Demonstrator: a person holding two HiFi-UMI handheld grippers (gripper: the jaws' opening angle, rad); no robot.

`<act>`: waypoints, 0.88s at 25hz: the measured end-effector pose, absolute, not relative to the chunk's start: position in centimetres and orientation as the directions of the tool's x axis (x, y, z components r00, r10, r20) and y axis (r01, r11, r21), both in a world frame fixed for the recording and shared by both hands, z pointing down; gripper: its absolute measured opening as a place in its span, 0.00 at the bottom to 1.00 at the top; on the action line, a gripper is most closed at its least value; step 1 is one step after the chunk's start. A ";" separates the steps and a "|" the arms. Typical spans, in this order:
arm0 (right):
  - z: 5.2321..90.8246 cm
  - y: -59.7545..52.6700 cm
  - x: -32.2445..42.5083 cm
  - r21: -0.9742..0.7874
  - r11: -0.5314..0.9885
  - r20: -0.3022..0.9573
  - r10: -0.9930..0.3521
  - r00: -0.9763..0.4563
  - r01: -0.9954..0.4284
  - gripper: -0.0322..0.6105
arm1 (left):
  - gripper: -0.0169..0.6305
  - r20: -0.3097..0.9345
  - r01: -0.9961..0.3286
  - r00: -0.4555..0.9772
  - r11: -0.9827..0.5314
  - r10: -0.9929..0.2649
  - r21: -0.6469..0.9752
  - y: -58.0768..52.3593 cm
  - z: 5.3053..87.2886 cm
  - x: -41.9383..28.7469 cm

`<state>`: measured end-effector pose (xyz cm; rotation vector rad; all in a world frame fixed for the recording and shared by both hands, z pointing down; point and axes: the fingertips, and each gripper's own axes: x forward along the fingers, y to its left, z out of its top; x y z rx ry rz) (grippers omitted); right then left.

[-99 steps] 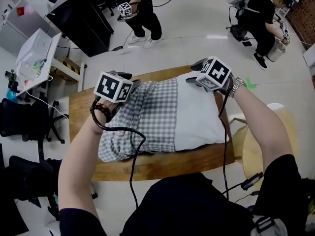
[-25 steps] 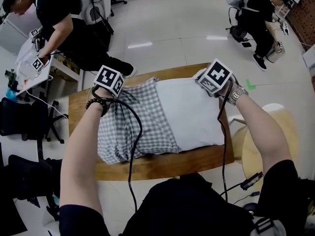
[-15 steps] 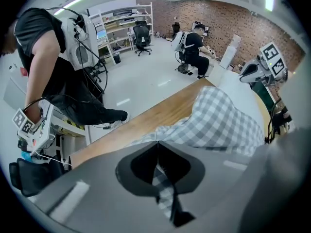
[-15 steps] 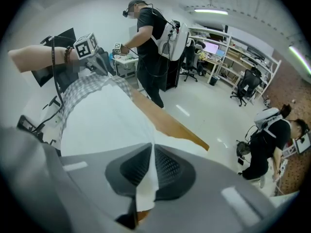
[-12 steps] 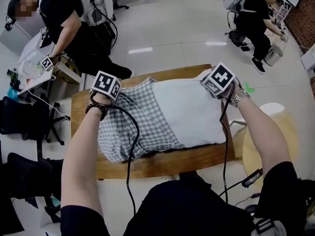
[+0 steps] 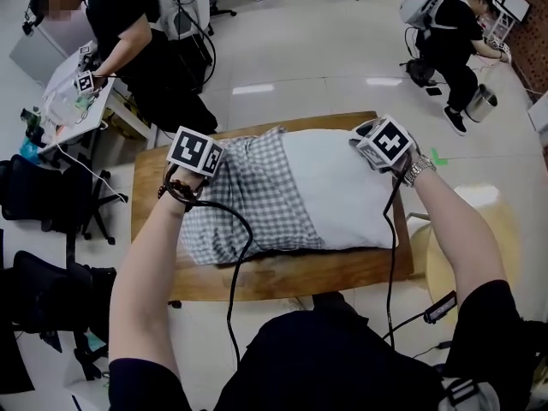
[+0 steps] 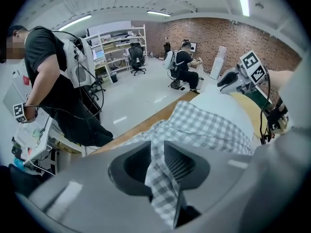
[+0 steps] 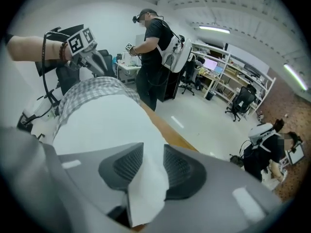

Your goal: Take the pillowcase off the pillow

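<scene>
Head view alone shows whole pillowcase (image 6: 248, 199)

Black shirt (image 6: 325, 358), bead bracelet (image 6: 177, 192), silver watch (image 6: 417, 170); black cables (image 6: 235, 281) trail from 2 grey tongs (image 7: 156, 152) (image 8: 153, 154) bearing marker cubes (image 6: 195, 151) (image 6: 387, 142).

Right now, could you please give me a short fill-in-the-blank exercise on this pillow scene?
1. The pillowcase covers the pillow's ____ end in the head view.
2. The pillow lies on a ____ table.
3. Between the jaws of the left gripper lies a fold of the ____.
Missing: left; wooden; pillowcase. Those jaws have just been opening.
</scene>
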<state>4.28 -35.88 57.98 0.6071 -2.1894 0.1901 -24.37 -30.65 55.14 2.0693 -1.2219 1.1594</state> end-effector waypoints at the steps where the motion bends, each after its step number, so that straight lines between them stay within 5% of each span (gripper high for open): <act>1: 57.8 -35.6 4.2 0.081 0.867 0.762 -0.372 -0.530 -0.492 0.27 | 0.17 0.842 -0.871 0.251 -0.491 -0.478 -0.019 -30.1 55.1 -24.6; 22: 56.5 -19.6 1.7 0.110 0.902 0.725 -0.360 -0.587 -0.417 0.32 | 0.36 0.700 -0.876 0.392 -0.475 -0.597 0.085 -14.8 54.8 -19.8</act>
